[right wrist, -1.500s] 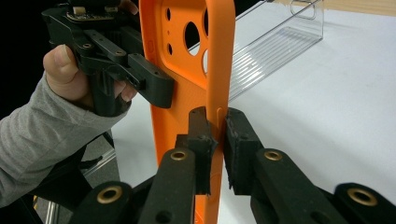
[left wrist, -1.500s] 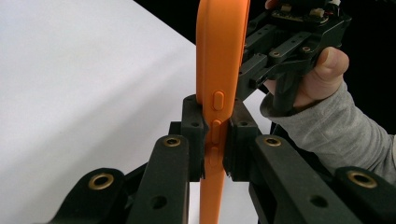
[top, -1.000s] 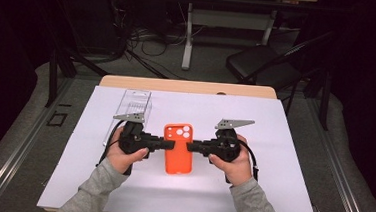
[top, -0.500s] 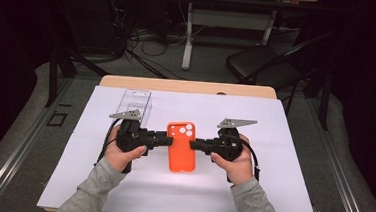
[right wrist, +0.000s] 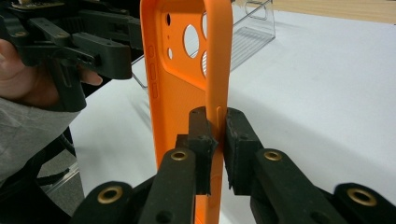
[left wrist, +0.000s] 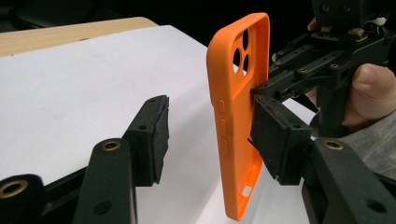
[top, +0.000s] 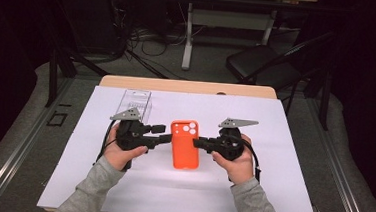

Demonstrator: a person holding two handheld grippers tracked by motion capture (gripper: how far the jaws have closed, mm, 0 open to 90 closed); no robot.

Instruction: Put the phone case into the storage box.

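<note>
- The high view is bright at its centre: the white sheet over the tabletop point(top: 120, 191) catches even light from above, while the floor and furniture beyond sink into deep dark.
- Shadows are soft and short; a faint one lies under the glossy orange plastic phone case point(top: 185, 145).
- The high view is slightly soft overall, with fine detail smeared.
- In the left gripper view the white sheet nearly blows out, and the near black jaws look a little blurred.
- In the right gripper view the clear plastic box point(right wrist: 254, 28) far behind is out of focus.
</note>
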